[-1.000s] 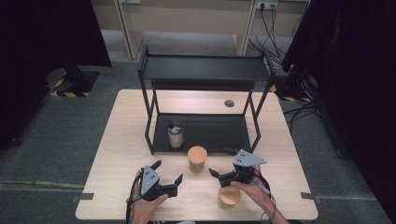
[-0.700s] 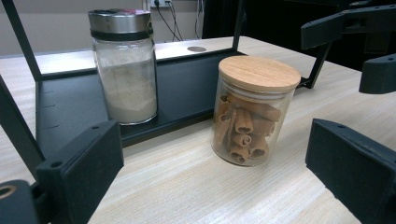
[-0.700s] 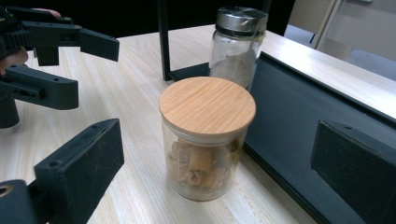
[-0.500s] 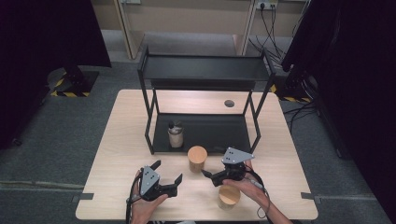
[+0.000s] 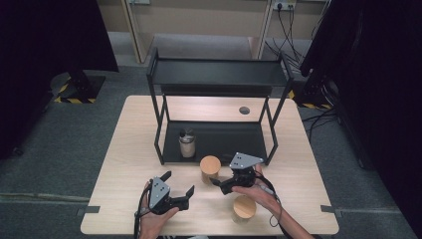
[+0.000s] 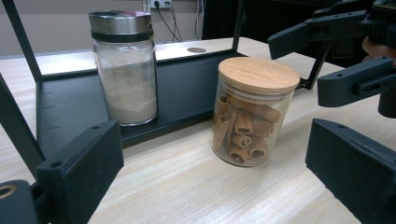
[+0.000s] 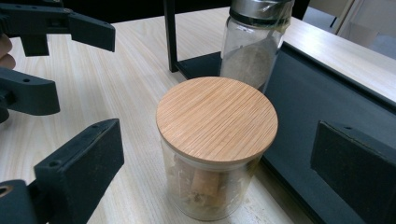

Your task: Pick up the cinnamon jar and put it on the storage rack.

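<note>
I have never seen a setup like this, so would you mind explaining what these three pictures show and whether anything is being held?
A person sits at a wooden table with a hand-held gripper in each hand. No robot arm is involved. The high view looks down from above: the left gripper is at the lower left, the right gripper beside it. The other two pictures come from small cameras riding on each gripper, looking out between its two black jaws.

On the table stands a black shelf. A shaker of pale powder sits on its bottom tray. In front stands a jar of cinnamon sticks with a wooden lid, and another wooden-lidded jar stands near the person. Both grippers are open and hold nothing; the right one faces the cinnamon jar.
</note>
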The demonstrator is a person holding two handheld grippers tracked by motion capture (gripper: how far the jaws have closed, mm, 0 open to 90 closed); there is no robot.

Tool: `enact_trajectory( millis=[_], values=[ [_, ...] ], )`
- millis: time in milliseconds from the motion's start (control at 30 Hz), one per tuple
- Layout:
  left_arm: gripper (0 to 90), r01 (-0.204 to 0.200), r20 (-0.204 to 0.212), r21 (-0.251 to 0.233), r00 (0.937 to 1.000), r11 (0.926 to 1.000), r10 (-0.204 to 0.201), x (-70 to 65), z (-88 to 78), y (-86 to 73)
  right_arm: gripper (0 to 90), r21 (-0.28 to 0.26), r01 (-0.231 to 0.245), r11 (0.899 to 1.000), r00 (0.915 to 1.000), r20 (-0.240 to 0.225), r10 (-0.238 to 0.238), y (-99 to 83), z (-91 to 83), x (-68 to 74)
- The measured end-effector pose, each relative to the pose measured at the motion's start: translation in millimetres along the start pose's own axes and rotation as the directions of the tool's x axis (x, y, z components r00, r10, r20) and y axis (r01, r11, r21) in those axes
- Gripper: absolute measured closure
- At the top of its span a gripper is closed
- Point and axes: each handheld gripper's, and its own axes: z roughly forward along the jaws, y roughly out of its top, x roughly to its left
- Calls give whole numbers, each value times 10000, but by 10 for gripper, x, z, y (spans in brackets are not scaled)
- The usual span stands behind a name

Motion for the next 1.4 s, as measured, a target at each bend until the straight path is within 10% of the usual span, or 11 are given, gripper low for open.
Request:
enact_trajectory(
  millis=[1400],
  values=[
    [33,0,12,-23,10000,10000,0,6,-7,1,248,932,268,9953,9980,-597,-213,164,318,-146]
  ],
)
